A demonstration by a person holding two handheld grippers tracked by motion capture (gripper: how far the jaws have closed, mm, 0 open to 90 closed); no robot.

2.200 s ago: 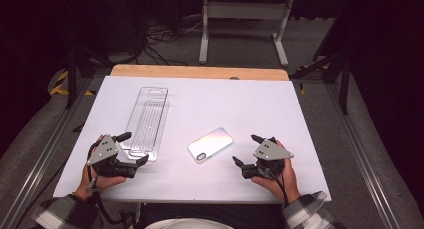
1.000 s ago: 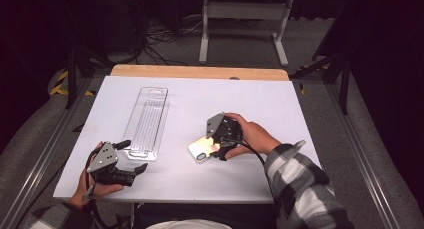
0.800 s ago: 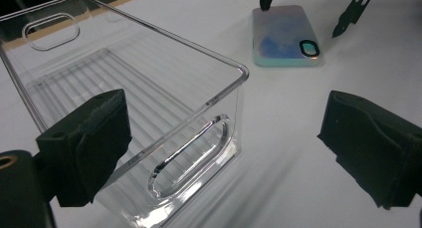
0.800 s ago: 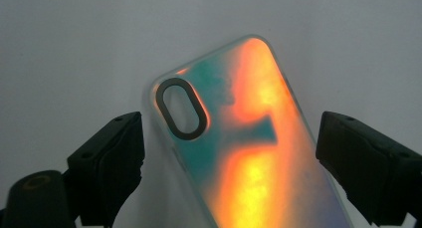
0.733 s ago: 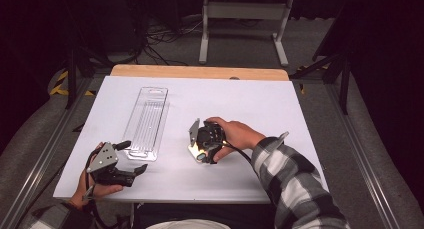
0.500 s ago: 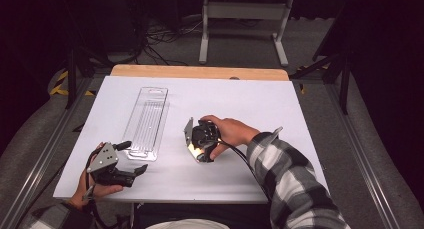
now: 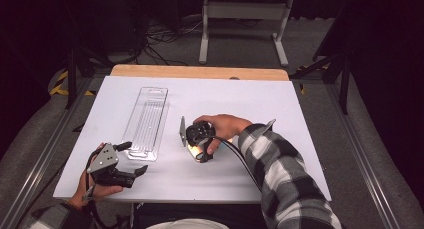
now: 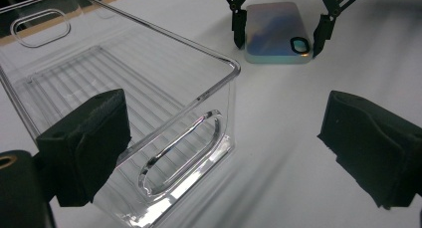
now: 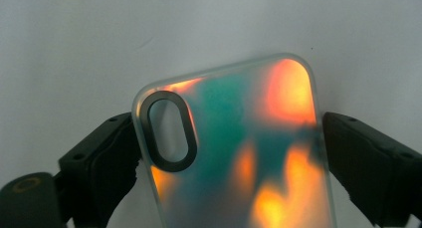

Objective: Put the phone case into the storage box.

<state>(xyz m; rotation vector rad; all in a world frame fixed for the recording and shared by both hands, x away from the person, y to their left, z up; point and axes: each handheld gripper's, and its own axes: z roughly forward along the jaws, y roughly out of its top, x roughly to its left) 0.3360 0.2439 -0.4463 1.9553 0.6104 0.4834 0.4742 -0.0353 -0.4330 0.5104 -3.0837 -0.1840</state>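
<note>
The phone case (image 9: 239,153) lies flat on the white desk (image 7: 310,114), near its middle and a little toward the near edge; its iridescent back faces up, with the oval camera cutout (image 9: 169,131) at one end. The right tongs (image 7: 197,148) come down over it, and in the right gripper view the two black jaws stand on either long side of the case: the left one looks to touch the edge by the cutout, while the right one sits just beside the other edge, and whether it presses cannot be told. The left gripper view shows those jaws bracketing the case's end (image 8: 276,34) with narrow gaps, so the grip is not firmly closed. A hand in a plaid sleeve (image 7: 280,174) holds these tongs. Just left of the case, a clear plastic tray (image 7: 147,121) runs lengthwise from the near part of the desk toward the far edge. The left tongs (image 7: 131,159) rest at the near left corner of the desk, jaws wide apart and holding nothing, pointed at the near end of the tray.
</note>
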